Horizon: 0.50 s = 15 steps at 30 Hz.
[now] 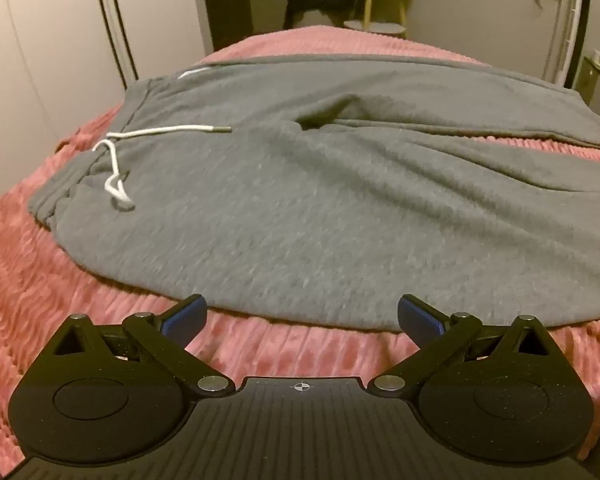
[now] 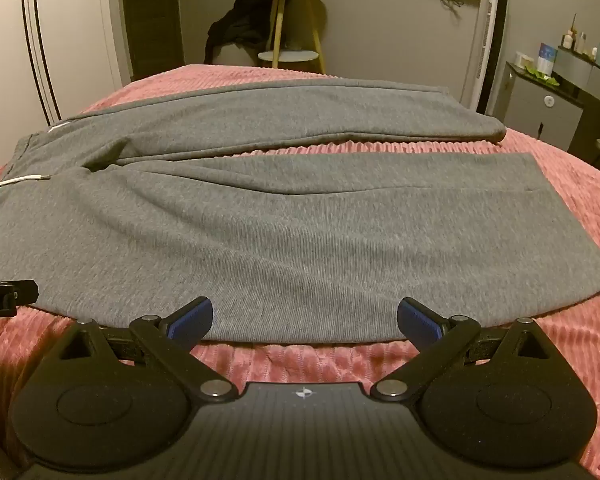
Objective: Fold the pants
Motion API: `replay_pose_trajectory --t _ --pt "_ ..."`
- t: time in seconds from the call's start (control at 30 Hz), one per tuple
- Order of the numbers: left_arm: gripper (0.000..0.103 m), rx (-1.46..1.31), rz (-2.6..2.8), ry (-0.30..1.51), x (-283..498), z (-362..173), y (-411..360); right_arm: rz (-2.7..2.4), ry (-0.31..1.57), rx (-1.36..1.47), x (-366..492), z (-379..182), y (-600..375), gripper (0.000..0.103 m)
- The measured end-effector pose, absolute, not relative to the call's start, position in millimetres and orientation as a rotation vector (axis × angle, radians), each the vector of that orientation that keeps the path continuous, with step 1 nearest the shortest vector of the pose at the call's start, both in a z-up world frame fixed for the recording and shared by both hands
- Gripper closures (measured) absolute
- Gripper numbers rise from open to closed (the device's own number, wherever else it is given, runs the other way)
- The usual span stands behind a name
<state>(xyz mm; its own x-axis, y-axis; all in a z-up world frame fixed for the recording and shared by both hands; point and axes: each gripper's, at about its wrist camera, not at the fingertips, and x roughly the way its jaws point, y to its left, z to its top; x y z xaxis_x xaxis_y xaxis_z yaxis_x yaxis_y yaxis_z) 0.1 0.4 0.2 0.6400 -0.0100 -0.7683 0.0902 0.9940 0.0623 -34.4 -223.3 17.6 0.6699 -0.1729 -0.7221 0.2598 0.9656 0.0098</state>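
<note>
On the pink ribbed blanket [image 2: 560,208]: grey pants [image 2: 300,232] spread flat, unfolded. Waistband at left with white drawstring [image 1: 140,136] loose on top, both legs running right, a strip of blanket showing between them. No containers near. Left gripper [image 1: 302,316] wide open, nothing between the fingers, above the near hem by the waist. Right gripper [image 2: 304,316] likewise spread and empty, above the near leg's edge. Bare blanket along the front edge; side table [image 2: 288,54] behind.
</note>
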Motion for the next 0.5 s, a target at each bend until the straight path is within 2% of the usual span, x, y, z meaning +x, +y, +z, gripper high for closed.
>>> replay_pose_trajectory --t 0.5 --pt "0.0 0.099 -0.053 0.888 -1.4 -4.4 7.0 -0.245 0.801 0.114 -33.6 17.5 -220.8 0.004"
